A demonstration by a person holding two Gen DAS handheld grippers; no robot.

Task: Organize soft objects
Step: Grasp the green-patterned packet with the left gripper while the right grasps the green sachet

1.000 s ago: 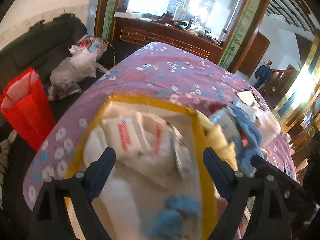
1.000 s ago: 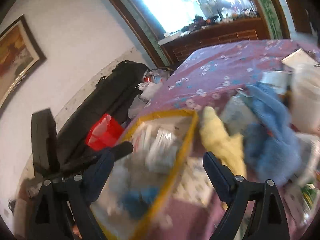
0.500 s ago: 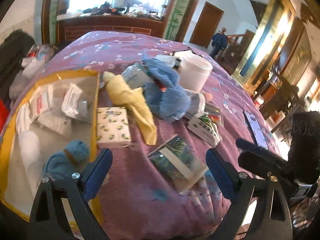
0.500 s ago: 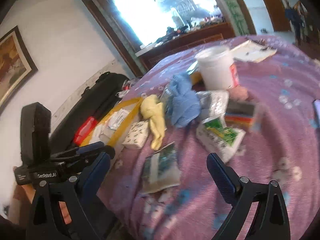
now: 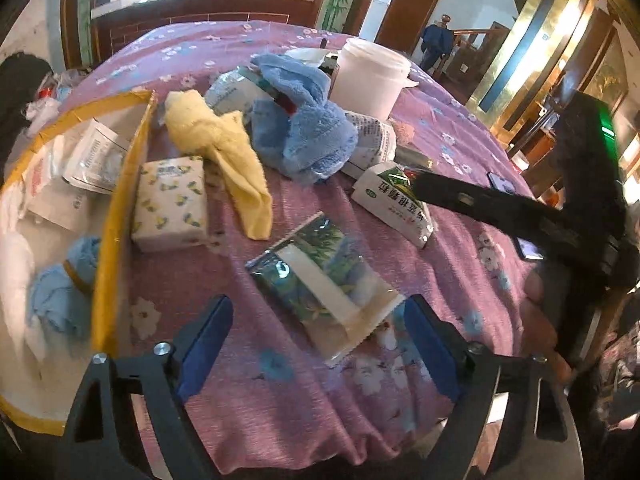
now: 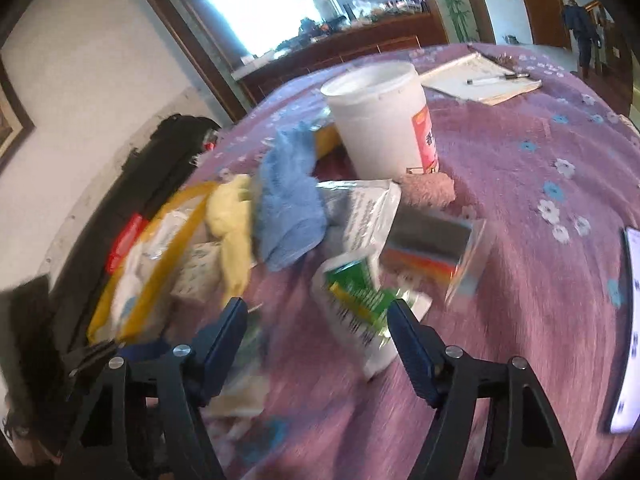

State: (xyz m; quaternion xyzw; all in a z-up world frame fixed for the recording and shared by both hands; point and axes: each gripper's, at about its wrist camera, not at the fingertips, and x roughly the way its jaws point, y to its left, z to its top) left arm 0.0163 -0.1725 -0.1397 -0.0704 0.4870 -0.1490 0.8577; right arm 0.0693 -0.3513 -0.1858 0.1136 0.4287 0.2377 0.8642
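Left wrist view first: the left gripper [image 5: 318, 340] hangs over the near edge of a purple flowered tablecloth [image 5: 460, 152]. Its jaws stand wide apart and have just been closing a bit, with nothing pinched; a clear-wrapped tissue pack with a green leafy print [image 5: 324, 280] lies on the cloth just beyond the tips. On the left sits a yellow-rimmed bin [image 5: 120, 200] holding white packets and a blue bundle [image 5: 64, 288]. Just right of its rim lies a white tissue pack with a lemon print [image 5: 170, 202], and next to that a yellow cloth [image 5: 232, 160]. Further back a blue towel [image 5: 304, 128] is heaped against a white tub [image 5: 370, 76]. A white-and-green packet [image 5: 394, 200] lies to the right, with the other gripper's black finger reaching over it.

Right wrist view, pretty blurry: the right gripper [image 6: 316, 332] also has its jaws spread, and they have just been closing in some; the white-and-green packet [image 6: 356, 300] lies between the tips, but whether the pads touch it is too smeared to tell. Beyond it are the blue towel [image 6: 288, 208], yellow cloth [image 6: 232, 224], the white tub [image 6: 380, 120] with a red label, and a notepad with a pen [image 6: 484, 76] at the far side.
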